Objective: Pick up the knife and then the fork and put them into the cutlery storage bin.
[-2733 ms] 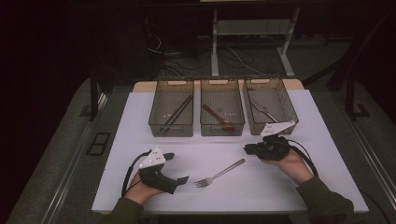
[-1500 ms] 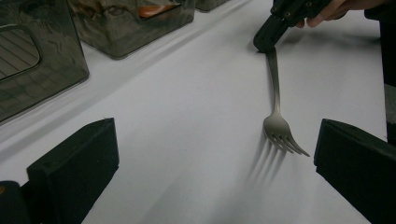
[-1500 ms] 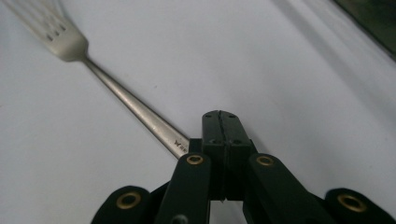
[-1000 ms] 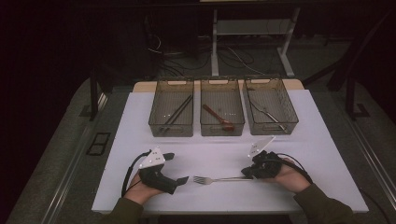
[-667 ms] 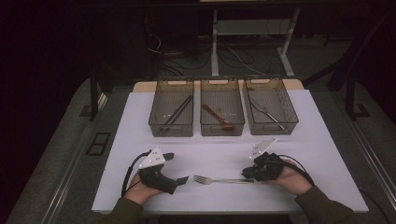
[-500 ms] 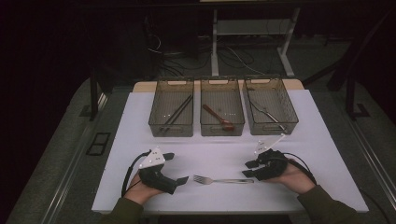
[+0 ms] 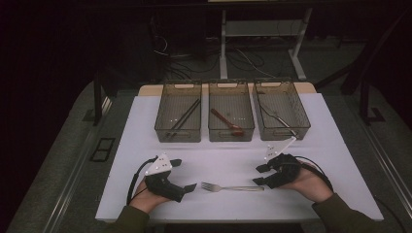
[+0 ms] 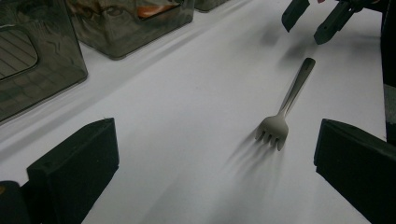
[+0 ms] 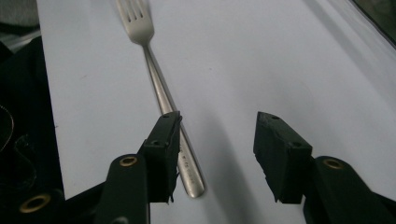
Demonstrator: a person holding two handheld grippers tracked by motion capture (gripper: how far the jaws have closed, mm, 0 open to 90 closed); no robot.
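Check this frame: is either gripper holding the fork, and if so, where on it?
Nothing is held. The fork lies flat on the table. The right gripper has just been opening, its jaws apart at the handle end; the left gripper is open too.

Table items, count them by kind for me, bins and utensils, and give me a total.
Bins: 3, at left, middle and right
Forks: 1, lying on the white table
Chopsticks: 1 pair, in the left bin
Red spoons: 1, in the middle bin
Metal utensils in the right bin: 1, kind unclear
Total: 7
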